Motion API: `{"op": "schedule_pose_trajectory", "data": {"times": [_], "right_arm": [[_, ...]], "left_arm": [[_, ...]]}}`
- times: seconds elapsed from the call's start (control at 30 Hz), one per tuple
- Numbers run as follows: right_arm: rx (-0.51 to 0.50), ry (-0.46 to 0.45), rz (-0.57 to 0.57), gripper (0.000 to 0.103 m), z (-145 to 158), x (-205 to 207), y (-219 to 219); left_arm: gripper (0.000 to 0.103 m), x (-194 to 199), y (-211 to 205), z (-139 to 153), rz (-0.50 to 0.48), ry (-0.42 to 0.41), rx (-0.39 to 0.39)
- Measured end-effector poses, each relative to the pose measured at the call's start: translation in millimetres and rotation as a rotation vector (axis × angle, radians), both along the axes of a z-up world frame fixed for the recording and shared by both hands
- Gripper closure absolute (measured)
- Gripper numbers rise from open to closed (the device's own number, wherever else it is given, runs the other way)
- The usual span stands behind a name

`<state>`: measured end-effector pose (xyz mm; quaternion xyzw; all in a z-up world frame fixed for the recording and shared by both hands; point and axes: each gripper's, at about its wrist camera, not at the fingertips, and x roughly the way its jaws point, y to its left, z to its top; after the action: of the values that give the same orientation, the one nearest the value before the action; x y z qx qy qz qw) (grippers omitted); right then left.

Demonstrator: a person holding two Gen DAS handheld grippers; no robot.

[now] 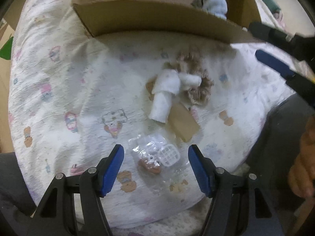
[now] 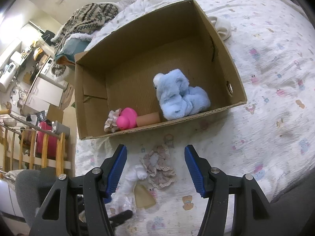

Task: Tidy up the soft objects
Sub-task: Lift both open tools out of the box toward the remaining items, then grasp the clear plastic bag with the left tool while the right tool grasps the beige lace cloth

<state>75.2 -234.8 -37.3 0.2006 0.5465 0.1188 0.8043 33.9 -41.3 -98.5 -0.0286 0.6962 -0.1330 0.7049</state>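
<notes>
left gripper (image 1: 156, 169): jaws spread wide, nothing in them, hovering over a clear bag (image 1: 155, 157) of small bits lying on the bed (image 1: 59, 90), on the near side of the box.
right gripper (image 2: 155, 169): also spread and empty, hanging right above the scrunchie (image 2: 160, 169), just short of the box's near wall.
step: looks like mid-job to me. Some soft stuff is boxed, and a little pile is left on the sheet in front of the box.
pile: white sock (image 2: 135, 179) touching the scrunchie on its left, and a tan card (image 2: 143, 197) just nearer than both. The bag sits nearest, furthest from the box.
next move: I'd guess the right one drops down and closes on the scrunchie, then lifts it over the near wall. It's floppy and lacy, so grab the bunched middle, and watch the sock doesn't drag along.
box (image 2: 137, 29): open cardboard, sitting on the bed.
in the box: blue plush (image 2: 179, 95) against the near wall, right side. Left of it a tan cylinder (image 2: 148, 119), a pink duck (image 2: 127, 121), then another scrunchie (image 2: 112, 122) in the near-left corner. The far half is bare.
behind the box: a white bundle (image 2: 223, 27) by its far right corner and a knit blanket (image 2: 88, 17) off to the far left.
</notes>
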Motion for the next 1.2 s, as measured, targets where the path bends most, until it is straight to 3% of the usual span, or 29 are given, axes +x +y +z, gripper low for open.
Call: {"op": "schedule_pose_trajectory", "data": {"times": [0.17,0.33,0.47,0.67,0.9,1.07,1.2], "right_arm": [[0.0,0.006,-0.007,0.039,-1.2,0.7,-1.8],[0.009,0.024,0.0,0.039,-5.5,1.4,-2.9],[0.002,0.123,0.037,0.039,-25.7,3.9,3.3],[-0.097,0.237,0.105,0.04,-54.9,4.2,20.2],[-0.079,0.285,0.124,0.059,-76.2,16.5,31.9],[-0.092,0.283,0.176,0.067,-82.3,21.9,45.4],[-0.095,0.283,0.207,0.09,-82.9,21.5,50.7]], "left_arm": [[0.056,-4.1,-13.5,-11.5,-0.043,0.012,0.04],[0.068,-11.7,-9.9,-5.3,-0.057,-0.004,0.05],[0.07,-13.0,6.4,2.9,-0.029,-0.018,0.065],[0.071,-6.2,30.7,22.1,0.086,-0.105,0.102],[0.071,1.5,45.1,46.2,0.186,-0.204,0.114],[0.072,16.8,64.7,44.7,0.217,-0.198,0.104],[0.072,21.6,64.8,44.2,0.223,-0.198,0.106]]}}
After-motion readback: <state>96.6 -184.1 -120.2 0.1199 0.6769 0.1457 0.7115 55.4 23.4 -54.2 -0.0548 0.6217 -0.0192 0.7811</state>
